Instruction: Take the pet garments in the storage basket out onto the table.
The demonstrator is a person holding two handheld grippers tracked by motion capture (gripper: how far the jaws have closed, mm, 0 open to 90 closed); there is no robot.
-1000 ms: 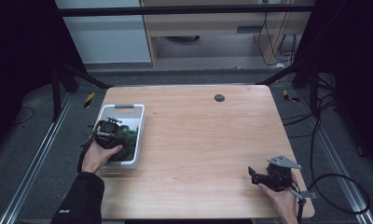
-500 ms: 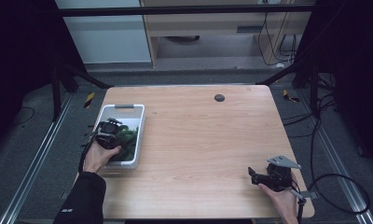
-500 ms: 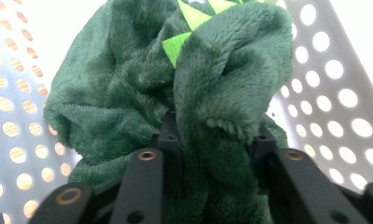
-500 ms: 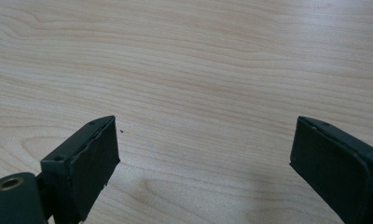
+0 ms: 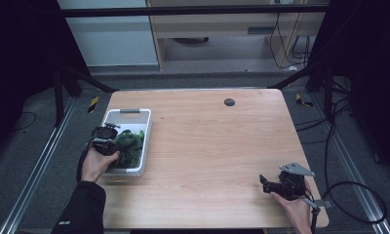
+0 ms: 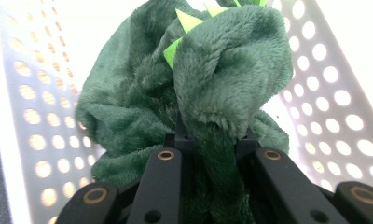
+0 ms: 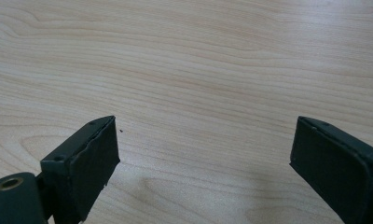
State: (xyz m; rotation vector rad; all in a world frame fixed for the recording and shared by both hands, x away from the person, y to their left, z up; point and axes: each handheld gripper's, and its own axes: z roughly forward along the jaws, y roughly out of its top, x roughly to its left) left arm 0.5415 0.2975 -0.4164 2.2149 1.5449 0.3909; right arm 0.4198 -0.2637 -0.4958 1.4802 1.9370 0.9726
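Both tongs are in my hands: my right gripper sits low over the pale wooden table near its close right corner, jaws spread wide with bare wood grain between them. My left gripper is pinched on a fold of the dark green plush toy with lime-green felt spikes, the fabric bunched between its jaws. Around and beyond them stands the white perforated plastic basket, the toy lying inside it.
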